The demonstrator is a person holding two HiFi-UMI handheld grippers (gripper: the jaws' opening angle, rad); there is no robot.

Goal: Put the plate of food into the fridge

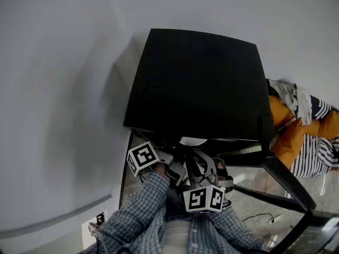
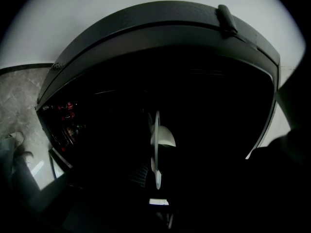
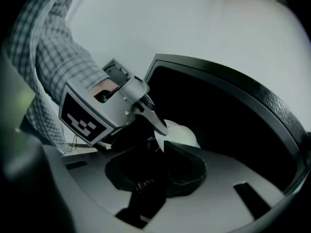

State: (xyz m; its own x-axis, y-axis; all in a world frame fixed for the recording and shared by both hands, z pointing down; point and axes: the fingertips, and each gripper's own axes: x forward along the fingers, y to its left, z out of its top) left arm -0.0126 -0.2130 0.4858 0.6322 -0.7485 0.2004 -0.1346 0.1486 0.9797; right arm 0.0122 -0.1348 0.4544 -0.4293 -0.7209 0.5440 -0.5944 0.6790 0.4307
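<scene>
The white plate (image 1: 193, 141) shows at the open front of the black fridge (image 1: 196, 78), just under its top edge. In the left gripper view the plate (image 2: 156, 149) stands edge-on in the dark interior, with a pale mound of food (image 2: 166, 137) on it. My left gripper (image 3: 158, 130) is shut on the plate's rim (image 3: 182, 136), one finger lying over it. My right gripper (image 3: 163, 154) is close beside it, jaws apart, their tips at the plate's near edge and not pressing on it. Both marker cubes (image 1: 142, 157) (image 1: 204, 199) sit low in the head view.
The fridge door (image 1: 283, 181) hangs open to the right. Small red items (image 2: 68, 118) sit inside the fridge at the left of the left gripper view. A couch with orange cushions (image 1: 296, 134) stands at the right. A grey wall rises behind the fridge.
</scene>
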